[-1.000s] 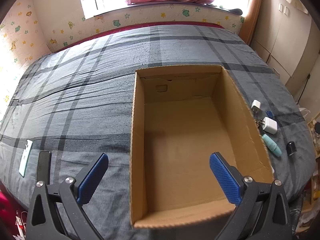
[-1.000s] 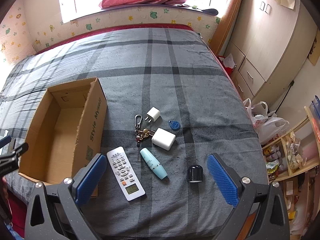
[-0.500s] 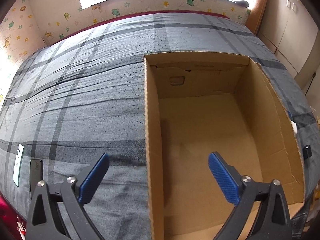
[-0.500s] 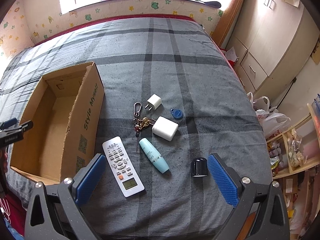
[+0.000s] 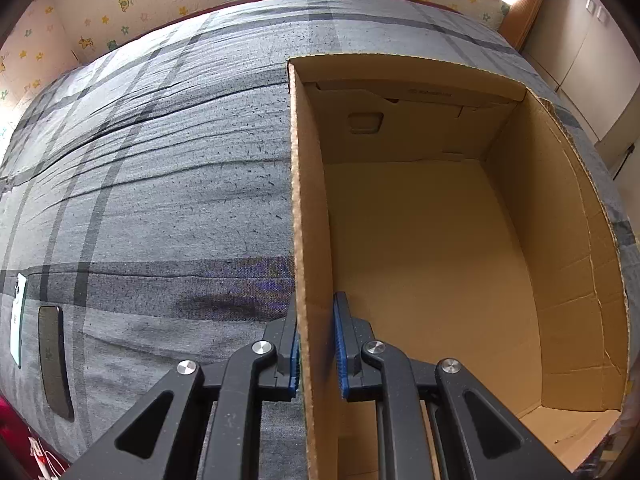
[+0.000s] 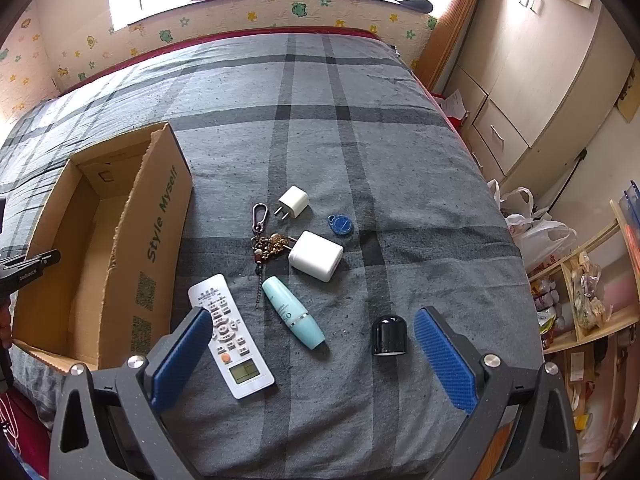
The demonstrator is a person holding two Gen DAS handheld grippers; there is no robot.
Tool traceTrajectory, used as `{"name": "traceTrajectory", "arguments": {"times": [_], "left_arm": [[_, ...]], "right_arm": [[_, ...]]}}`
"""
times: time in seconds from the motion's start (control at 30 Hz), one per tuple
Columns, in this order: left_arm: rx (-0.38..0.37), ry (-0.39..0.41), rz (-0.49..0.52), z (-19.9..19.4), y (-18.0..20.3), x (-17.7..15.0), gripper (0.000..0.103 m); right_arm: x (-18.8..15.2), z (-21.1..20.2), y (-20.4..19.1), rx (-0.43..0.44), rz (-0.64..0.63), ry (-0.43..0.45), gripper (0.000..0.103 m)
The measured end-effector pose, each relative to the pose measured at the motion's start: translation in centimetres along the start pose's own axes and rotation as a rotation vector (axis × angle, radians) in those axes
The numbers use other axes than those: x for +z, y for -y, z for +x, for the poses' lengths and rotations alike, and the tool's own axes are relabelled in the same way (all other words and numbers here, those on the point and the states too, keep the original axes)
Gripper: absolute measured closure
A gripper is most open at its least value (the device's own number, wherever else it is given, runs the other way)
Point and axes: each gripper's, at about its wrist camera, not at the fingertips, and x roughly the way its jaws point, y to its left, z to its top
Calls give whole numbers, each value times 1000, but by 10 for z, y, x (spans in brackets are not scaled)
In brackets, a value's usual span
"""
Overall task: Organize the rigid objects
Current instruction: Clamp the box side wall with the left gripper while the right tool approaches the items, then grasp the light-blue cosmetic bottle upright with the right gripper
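On the bed [image 6: 320, 120], spread with a grey plaid cover, an open cardboard box [image 5: 440, 240] sits with nothing inside it. The left gripper [image 5: 316, 344] has just been closing, and its blue pads now pinch the box's near left wall, one pad outside and one inside the cardboard. Left of the box, at the bed's edge, lie a dark phone [image 5: 54, 360] and a pale flat card [image 5: 18, 316].

From the right wrist view, the small things lie in a loose group just right of the box: a white remote control [image 6: 230, 336], a light blue tube [image 6: 294, 312], a bunch of keys [image 6: 266, 240] with a clip, a small white plug [image 6: 293, 200], a larger white charger [image 6: 316, 256], a blue key fob [image 6: 340, 225] and a black cap [image 6: 390, 336]. The right gripper [image 6: 312, 360] hangs above them with its jaws spread wide, holding nothing; the remote, tube and cap show between its fingers.
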Motion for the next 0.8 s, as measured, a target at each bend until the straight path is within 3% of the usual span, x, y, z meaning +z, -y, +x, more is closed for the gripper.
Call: {"name": "traceTrajectory", "arguments": {"times": [0.23,0.43,0.8], "left_arm": [[12,-4,6,2,3,-1,89],[13,-3,3,1,3,-1,89],[7,2,1,0,0,-2,89]], "right_arm": [[3,11,7,-2,-5,-8,0],[10,23,13,61,-17,-44,0],[16,74,-1,116,-110,-137,0]]}}
